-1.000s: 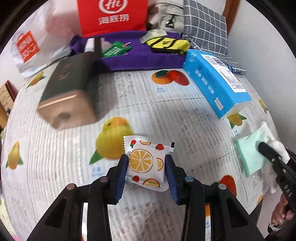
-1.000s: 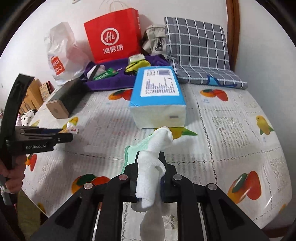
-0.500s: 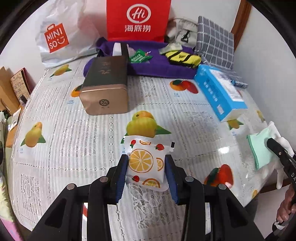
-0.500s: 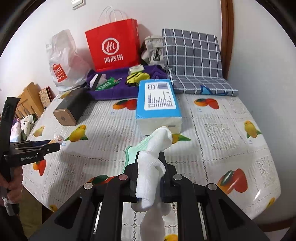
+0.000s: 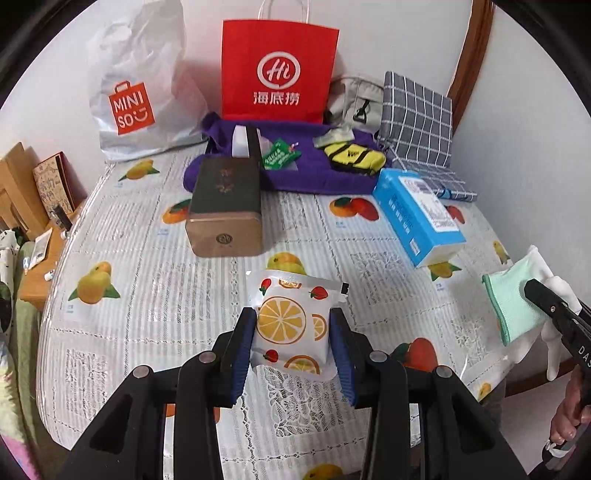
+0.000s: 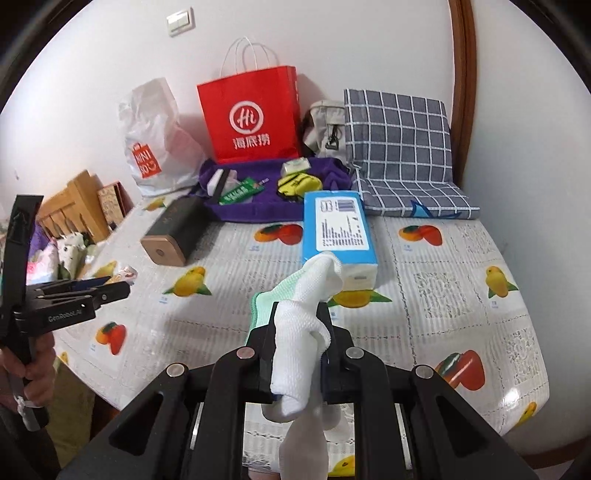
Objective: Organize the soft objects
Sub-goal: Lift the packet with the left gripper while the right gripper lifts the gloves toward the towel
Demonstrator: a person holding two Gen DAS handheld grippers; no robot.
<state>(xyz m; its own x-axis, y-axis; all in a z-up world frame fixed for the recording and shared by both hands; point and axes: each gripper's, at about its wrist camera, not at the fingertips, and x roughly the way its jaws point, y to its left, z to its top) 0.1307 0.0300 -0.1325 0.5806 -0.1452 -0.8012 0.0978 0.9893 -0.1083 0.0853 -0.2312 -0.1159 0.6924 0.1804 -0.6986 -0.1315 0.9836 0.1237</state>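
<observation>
Lace-patterned plastic covers the table (image 5: 155,280) under you, white with printed lemons, oranges and peppers, and it shines where light hits its front edge. Your left gripper (image 5: 293,332) is clamped on a small puffy packet (image 5: 291,321) printed with orange slices and strawberries, held above the cloth with the blue pads pressing both its sides. Your right gripper (image 6: 297,332) is closed on a white knitted glove (image 6: 301,332) with a mint-green cuff; the fingers of the glove droop down past the jaws, and the cuff points toward the far side of the table.

On the cloth ahead of you lies a dark box with a gold end (image 5: 225,206), on its side. To its right a blue tissue pack (image 5: 417,214) sits at an angle. Behind both, a purple tray (image 5: 306,170) holds a green sachet (image 5: 280,155), a yellow-and-black sock bundle (image 5: 351,157) and a pale wrapped item. Against the white wall stand a red paper bag (image 5: 277,70), a white plastic shopping bag (image 5: 136,96), a beige pouch and a grey checked cushion (image 5: 417,110), which rests beside a brown wooden frame. A light switch (image 6: 180,21) shows high on the wall. Off the left edge of the table you have wooden furniture and folded cartons.
</observation>
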